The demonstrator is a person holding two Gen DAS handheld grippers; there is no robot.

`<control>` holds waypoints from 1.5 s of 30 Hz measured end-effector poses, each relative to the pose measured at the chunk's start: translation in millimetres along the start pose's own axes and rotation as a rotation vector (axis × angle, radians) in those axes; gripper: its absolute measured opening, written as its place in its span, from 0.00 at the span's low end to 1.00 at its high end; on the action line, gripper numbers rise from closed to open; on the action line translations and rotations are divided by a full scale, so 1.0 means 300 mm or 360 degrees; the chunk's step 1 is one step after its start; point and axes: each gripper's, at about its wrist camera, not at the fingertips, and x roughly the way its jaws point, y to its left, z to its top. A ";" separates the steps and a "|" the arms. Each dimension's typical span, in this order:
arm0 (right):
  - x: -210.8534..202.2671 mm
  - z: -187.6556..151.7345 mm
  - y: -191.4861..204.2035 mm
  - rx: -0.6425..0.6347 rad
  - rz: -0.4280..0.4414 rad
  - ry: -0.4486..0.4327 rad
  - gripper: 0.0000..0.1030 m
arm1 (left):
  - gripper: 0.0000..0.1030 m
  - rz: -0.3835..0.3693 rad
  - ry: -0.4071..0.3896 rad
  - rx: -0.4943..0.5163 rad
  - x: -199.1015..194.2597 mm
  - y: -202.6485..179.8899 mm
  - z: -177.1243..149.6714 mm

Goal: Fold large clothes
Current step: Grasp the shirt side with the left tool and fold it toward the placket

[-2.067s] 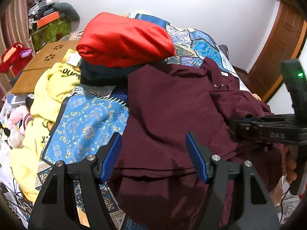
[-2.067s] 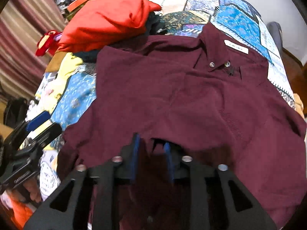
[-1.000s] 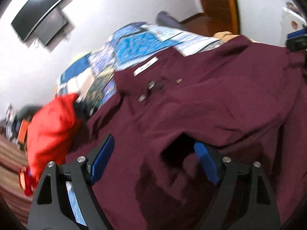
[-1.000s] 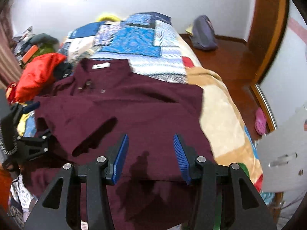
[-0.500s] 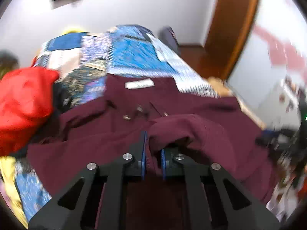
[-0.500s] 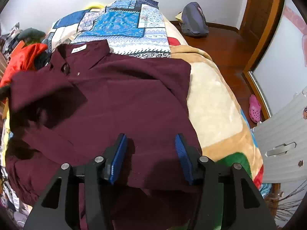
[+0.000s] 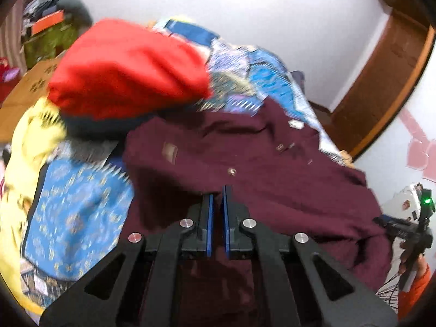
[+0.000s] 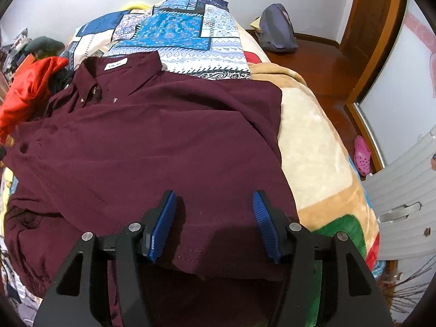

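**Maroon shirt spread on the bed, left claw pinching its edge**

The maroon shirt (image 8: 152, 147) lies flat across the bed, collar (image 8: 120, 66) toward the far wall and hem toward me, so its long axis runs away from my cameras. It is a woven, finely ribbed cloth with small buttons at the placket and a white label inside the collar. On my left wrist view, the left gripper (image 7: 217, 199) has its blue pads nearly together with a fold of the shirt's near edge caught between them. My right gripper (image 8: 214, 207) sits over the hem with its ribbed blue pads spread wide, the stitched hem lying just under and between them; I cannot tell whether they touch the cloth. Under the shirt are a blue patchwork quilt (image 8: 177, 30) and a plush tan blanket (image 8: 310, 147). A red folded garment (image 7: 128, 68) sits beside the shirt's left shoulder, on a dark one.
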 end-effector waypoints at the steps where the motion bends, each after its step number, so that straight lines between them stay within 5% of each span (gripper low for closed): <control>1: 0.001 0.001 0.004 -0.0007 -0.0008 0.0000 0.53 | 0.05 -0.0019 0.0028 -0.0029 0.007 0.021 -0.027; 8: -0.010 0.007 -0.003 0.0031 0.0005 0.0013 0.53 | 0.01 -0.0006 0.0066 -0.0049 0.020 0.068 -0.131; 13: -0.063 0.024 0.003 0.0053 0.0044 -0.0050 0.53 | 0.00 0.0231 -0.0095 0.0020 -0.094 0.084 -0.158; 19: -0.044 0.032 -0.005 0.0101 0.0066 -0.0045 0.53 | 0.00 0.0313 0.0043 -0.0043 -0.082 0.201 -0.178; 26: -0.003 -0.003 0.028 0.0047 0.0019 0.0044 0.53 | 0.05 0.0317 0.0191 -0.0009 -0.035 0.188 -0.198; 28: -0.034 0.007 0.025 0.0026 0.0034 0.0030 0.53 | 0.10 0.0317 0.0206 0.0022 -0.036 0.168 -0.193; 30: -0.074 0.019 0.012 0.0026 0.0054 -0.0012 0.53 | 0.33 0.0318 0.0190 0.0061 -0.042 0.145 -0.172; 32: -0.110 0.045 -0.002 0.0030 0.0058 -0.0061 0.53 | 0.46 0.0314 0.0142 0.0080 -0.054 0.125 -0.143; 37: -0.149 0.130 -0.017 0.0041 0.0061 -0.0143 0.53 | 0.48 0.0260 0.0070 0.0175 -0.058 0.049 -0.027; 40: -0.144 0.156 -0.018 0.0053 0.0050 -0.0176 0.53 | 0.61 0.0200 0.0054 0.0207 -0.044 0.015 0.029; 45: -0.111 0.143 -0.058 0.0122 0.0051 -0.0135 0.53 | 0.63 0.0174 0.0140 0.0166 0.033 0.003 0.086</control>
